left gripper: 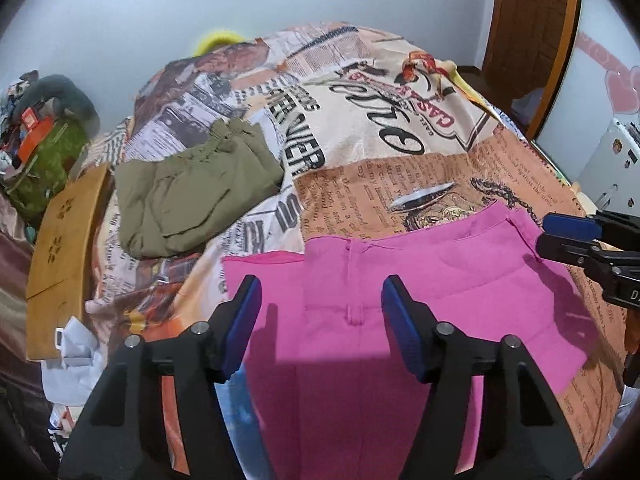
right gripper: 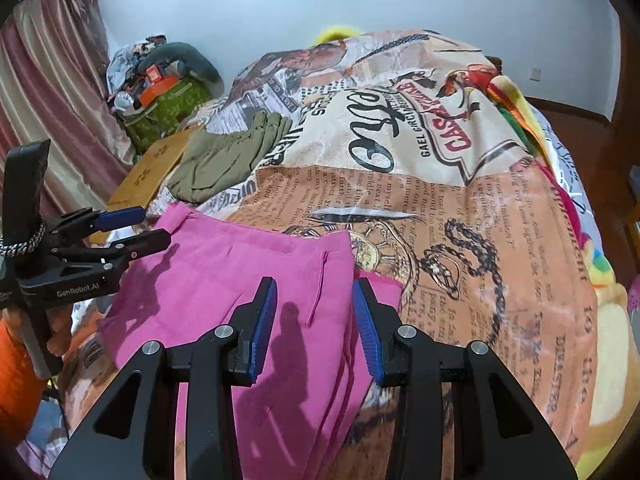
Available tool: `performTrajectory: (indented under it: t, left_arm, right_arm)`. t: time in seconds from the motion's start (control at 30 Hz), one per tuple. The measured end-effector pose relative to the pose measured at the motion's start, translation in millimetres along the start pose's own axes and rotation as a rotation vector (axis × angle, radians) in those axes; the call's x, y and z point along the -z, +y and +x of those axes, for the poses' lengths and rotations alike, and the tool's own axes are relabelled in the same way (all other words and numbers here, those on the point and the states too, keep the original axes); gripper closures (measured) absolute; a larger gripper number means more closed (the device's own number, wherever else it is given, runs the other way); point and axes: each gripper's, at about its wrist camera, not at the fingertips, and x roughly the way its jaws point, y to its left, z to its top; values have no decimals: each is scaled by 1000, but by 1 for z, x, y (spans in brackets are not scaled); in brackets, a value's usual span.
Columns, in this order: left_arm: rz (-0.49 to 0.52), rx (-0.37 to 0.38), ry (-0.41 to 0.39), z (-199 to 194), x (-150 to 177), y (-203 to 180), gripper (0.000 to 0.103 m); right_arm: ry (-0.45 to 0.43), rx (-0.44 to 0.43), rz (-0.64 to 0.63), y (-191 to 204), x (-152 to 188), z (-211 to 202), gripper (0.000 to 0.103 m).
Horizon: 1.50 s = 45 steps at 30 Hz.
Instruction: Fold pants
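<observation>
Pink pants lie flat on the printed bedspread, waistband toward the far side; they also show in the right wrist view. My left gripper is open and empty, hovering over the waistband's middle; it also shows at the left of the right wrist view. My right gripper is open and empty above the pants' right edge; it also shows at the right edge of the left wrist view.
Folded olive-green pants lie on the bedspread at the far left. A wooden board stands at the bed's left side, with a cluttered green bag and curtain beyond.
</observation>
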Motion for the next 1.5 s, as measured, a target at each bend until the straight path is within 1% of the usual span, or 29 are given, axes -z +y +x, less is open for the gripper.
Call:
performTrajectory:
  t: [0.07,0.17,0.27,0.4,0.57,0.7,0.8,0.9,0.97,1.03,1.07,1.1,1.13,1.17,1.2,1.23,1.27,1.3,1.33,1.4,1.5]
  left_arm:
    - [-17,16,24,10,0,2,46]
    - [-43,31,37,21,2,8,49]
    - [-50,40,25,22,4,10,55]
    - [-63,35,11,25,6,12,56]
    - [-96,51,16,28,6,17,56]
    - [-75,41,13,26,6,15,56]
    - [-81,51,23,21,4,15,56]
    - [-106,63,16,12,2,17,56]
    - [-113,50,-6,3,2,19,55]
    - [-118,39,-29,-7,2,21,54]
    - [-119,38,-37,-10,2,22,51]
    - [-122,36,-46,-15,2,24,50]
    - [-125,33,-58,-21,3,26,46]
    - [-124,28,-66,-24,4,27,41]
    - [-125,22,-74,-29,6,29,39]
    - [-128,20,-75,-32,8,32,32]
    - [-134,18,-71,-33,10,34,25]
    - [-139,20,-68,-33,12,36,22]
    - [-150,24,-62,-33,15,39,22]
    - [-159,35,-28,-29,21,43,22]
    - [-177,59,22,-19,30,45,22]
  right_arm:
    - [10,1,-8,-1,-2,7,67]
    - [37,12,-31,-1,-2,19,67]
    - [44,17,-53,-2,1,26,74]
    - [18,34,-68,-6,1,23,88]
    - [36,71,-118,-1,4,27,90]
    - [43,85,-126,1,2,26,90]
    - [38,111,-132,5,1,21,90]
    - [29,128,-139,10,-1,13,87]
    - [25,131,-134,12,-3,9,84]
    - [12,130,-130,14,-3,2,77]
    - [5,128,-131,15,-3,-1,75]
    - [-4,128,-131,17,-3,-6,69]
    - [-11,128,-130,18,-3,-9,64]
    - [-20,126,-128,19,-2,-14,62]
    - [-26,123,-126,20,-1,-16,58]
    - [-30,117,-120,21,0,-19,53]
    - [-36,110,-109,21,1,-22,50]
    - [-44,100,-93,20,4,-24,44]
    - [-49,92,-76,19,7,-26,40]
    - [-45,80,-42,16,14,-27,37]
    - [-10,62,11,9,22,-21,36]
